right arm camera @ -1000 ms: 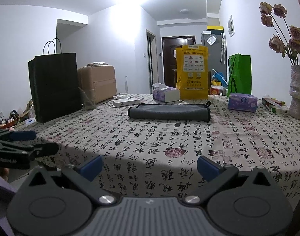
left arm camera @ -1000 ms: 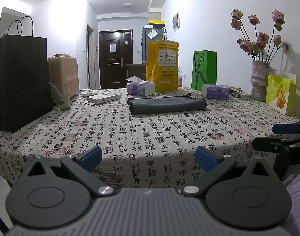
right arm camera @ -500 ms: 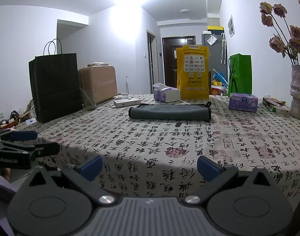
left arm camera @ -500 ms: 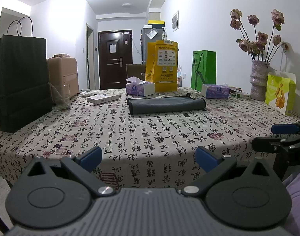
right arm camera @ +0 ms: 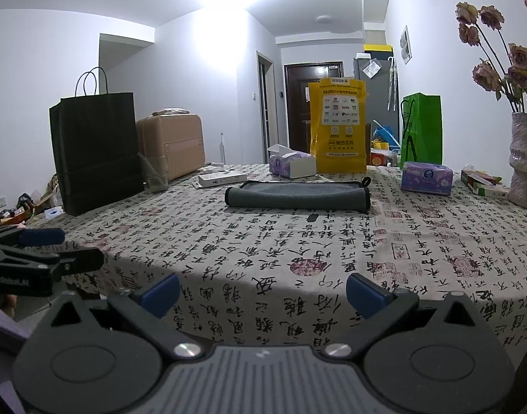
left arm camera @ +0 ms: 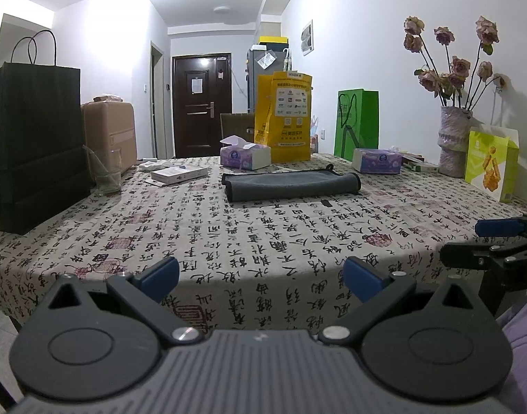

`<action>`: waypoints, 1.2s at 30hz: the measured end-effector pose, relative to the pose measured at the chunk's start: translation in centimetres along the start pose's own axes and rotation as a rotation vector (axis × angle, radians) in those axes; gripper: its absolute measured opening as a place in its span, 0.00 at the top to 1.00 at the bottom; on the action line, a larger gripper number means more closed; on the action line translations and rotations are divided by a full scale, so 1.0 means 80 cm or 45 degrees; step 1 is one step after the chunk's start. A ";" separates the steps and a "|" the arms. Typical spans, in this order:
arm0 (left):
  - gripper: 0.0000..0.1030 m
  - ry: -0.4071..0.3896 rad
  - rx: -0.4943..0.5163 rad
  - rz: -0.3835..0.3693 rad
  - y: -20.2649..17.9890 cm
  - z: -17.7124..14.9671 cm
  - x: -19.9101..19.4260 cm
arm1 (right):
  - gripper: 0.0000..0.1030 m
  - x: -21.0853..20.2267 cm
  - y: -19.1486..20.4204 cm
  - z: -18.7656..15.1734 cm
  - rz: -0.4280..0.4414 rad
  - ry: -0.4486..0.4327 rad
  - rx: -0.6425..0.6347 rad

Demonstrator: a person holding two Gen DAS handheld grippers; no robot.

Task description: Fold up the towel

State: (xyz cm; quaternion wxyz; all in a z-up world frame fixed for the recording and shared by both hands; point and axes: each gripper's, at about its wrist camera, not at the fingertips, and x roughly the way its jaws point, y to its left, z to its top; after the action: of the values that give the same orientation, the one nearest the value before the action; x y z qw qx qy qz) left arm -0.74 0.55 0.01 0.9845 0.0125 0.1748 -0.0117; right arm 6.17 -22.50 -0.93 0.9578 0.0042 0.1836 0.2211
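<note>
- Left tongs: spread wide apart, nothing between them, hanging just off the near edge of the tabletop. In the right view they also poke in at the near left corner.
- Black bag stands on the left side of the tabletop with a glass next to it. Both are well off to the side, so I don't think they matter for the reach.
- Towel: dark grey, lying toward the far edge, roughly centred. It already looks doubled over into a long strip, though I can't count the layers from this low angle.
- The bit that matters: the strip's long side runs left to right, parallel to the near edge, and it sits straight ahead of both tongs and well away from them. Neither side looks clearly nearer. The left end lines up with the left tongs and the right end, the one with the little loop, with the right ones.
- Tissue boxes and the yellow bag stand just behind the towel, so there's not much spare room past it.
- Right tongs: also wide apart and empty, off the near edge.
- My guess is both go forward together, one per end.
</note>
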 end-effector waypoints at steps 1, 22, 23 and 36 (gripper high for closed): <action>0.00 -0.001 0.001 0.000 0.000 0.001 0.000 | 0.00 0.000 0.000 0.000 -0.001 0.000 0.000; 0.00 0.000 0.001 -0.002 -0.002 0.002 0.000 | 0.00 0.000 0.002 0.000 0.004 0.000 -0.008; 0.00 -0.001 0.001 -0.002 -0.003 0.002 0.000 | 0.00 0.000 0.002 0.000 0.005 0.000 -0.008; 0.00 -0.001 0.001 -0.002 -0.002 0.002 0.000 | 0.00 0.001 0.001 0.000 0.004 0.000 -0.008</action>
State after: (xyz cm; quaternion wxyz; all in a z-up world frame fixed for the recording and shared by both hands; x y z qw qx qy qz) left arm -0.72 0.36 0.15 0.9845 0.0127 0.1745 -0.0125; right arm 6.19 -22.36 -0.93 0.9574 0.0017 0.1830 0.2232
